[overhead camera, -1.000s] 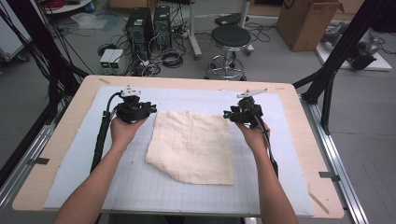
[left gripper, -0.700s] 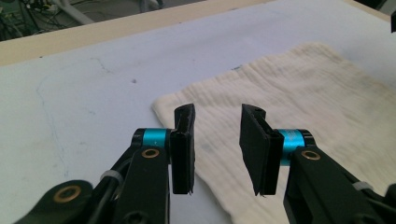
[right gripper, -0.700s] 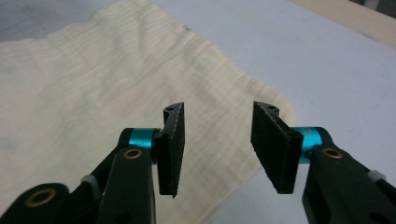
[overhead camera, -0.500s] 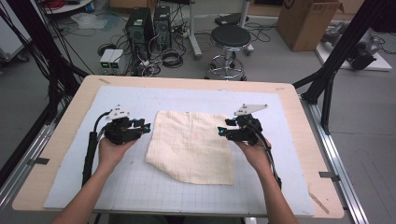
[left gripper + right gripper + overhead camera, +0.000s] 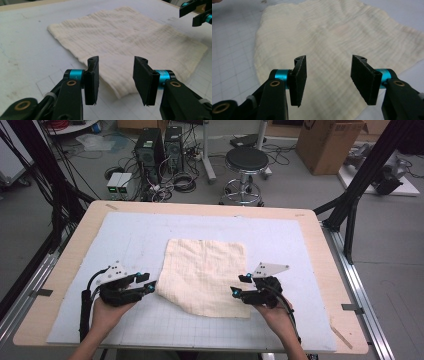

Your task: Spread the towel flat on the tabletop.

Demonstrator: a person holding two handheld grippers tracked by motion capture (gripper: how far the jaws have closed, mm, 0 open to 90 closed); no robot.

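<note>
Landmark: the cloth [image 5: 206, 274], lying flat on the mat [image 5: 130, 240] near the middle of the table [image 5: 320, 245]. The left gripper [image 5: 148, 283] sits just left of the cloth's near-left corner, jaws pointing at it. The right gripper [image 5: 236, 285] sits over the cloth's near-right edge. In the left gripper view, the cloth [image 5: 130, 42] corner lies between and just beyond the jaws. Behind the cloth, off the table's far edge, a stool [image 5: 246, 162] stands on the floor; a cardboard box [image 5: 330, 142] stands farther back and to the right.
</note>
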